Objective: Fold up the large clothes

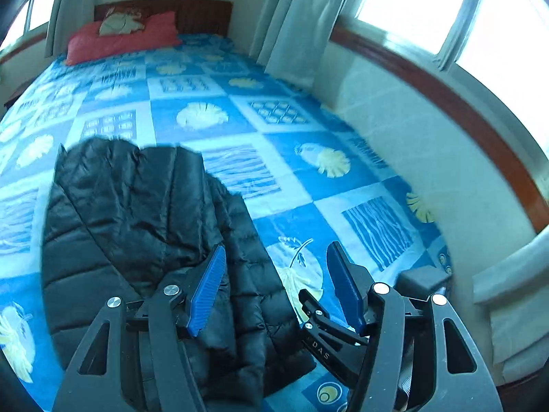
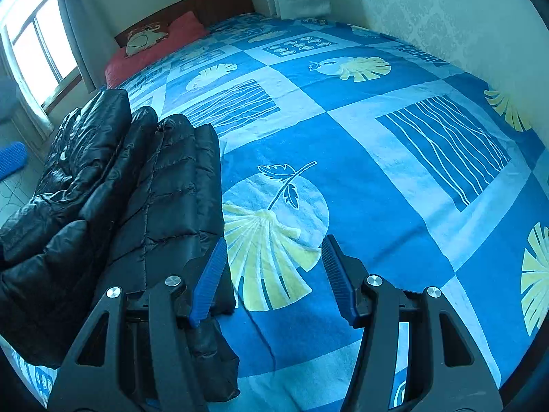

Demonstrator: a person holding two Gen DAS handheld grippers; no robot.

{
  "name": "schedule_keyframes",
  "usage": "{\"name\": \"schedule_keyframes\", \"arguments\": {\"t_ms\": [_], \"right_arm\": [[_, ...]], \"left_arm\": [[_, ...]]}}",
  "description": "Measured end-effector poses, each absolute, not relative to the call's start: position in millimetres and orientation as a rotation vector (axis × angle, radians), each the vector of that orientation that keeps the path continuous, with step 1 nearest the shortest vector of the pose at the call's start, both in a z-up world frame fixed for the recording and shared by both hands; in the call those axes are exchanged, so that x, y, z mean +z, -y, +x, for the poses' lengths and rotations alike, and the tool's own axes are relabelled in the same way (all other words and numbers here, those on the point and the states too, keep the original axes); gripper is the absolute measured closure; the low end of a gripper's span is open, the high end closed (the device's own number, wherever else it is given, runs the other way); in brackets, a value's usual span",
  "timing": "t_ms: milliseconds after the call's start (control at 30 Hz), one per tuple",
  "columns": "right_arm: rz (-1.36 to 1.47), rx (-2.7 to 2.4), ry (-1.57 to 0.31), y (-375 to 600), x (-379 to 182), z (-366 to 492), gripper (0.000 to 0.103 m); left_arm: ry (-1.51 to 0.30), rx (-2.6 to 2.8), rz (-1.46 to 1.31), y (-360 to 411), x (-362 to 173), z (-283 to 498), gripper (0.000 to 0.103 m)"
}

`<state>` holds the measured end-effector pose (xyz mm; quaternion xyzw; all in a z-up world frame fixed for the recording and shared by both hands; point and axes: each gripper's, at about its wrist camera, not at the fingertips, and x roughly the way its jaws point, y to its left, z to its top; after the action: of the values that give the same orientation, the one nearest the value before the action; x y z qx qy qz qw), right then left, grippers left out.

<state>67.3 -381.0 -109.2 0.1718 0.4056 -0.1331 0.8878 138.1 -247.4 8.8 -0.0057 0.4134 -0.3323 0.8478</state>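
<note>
Both grippers stand spread with nothing between their blue pads. Just left of the right gripper (image 2: 271,271), under its left finger, lies the folded black puffer jacket (image 2: 137,199) on the blue patterned bedspread (image 2: 377,178). Below the left gripper (image 1: 274,274) the same jacket spreads leftward. Far ahead sits a red pillow (image 1: 120,39).
</note>
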Motion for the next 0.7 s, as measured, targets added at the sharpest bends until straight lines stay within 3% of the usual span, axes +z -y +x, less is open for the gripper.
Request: {"name": "schedule_keyframes", "arguments": {"t_ms": [233,300,533,700], "right_arm": [[0.365,-0.238,-0.805,370,-85,71,0.046],[0.368,-0.214,-0.790,363,-76,77,0.045],[0.479,-0.047,-0.765,340,-53,110,0.025],[0.423,-0.013,-0.863,312,-62,139,0.024]], "left_arm": [[-0.741,-0.563,0.055,182,34,142,0.042],[-0.745,-0.509,0.050,157,24,150,0.042],[-0.819,-0.321,-0.032,71,-33,180,0.041],[-0.881,-0.295,-0.106,44,-66,187,0.041]]}}
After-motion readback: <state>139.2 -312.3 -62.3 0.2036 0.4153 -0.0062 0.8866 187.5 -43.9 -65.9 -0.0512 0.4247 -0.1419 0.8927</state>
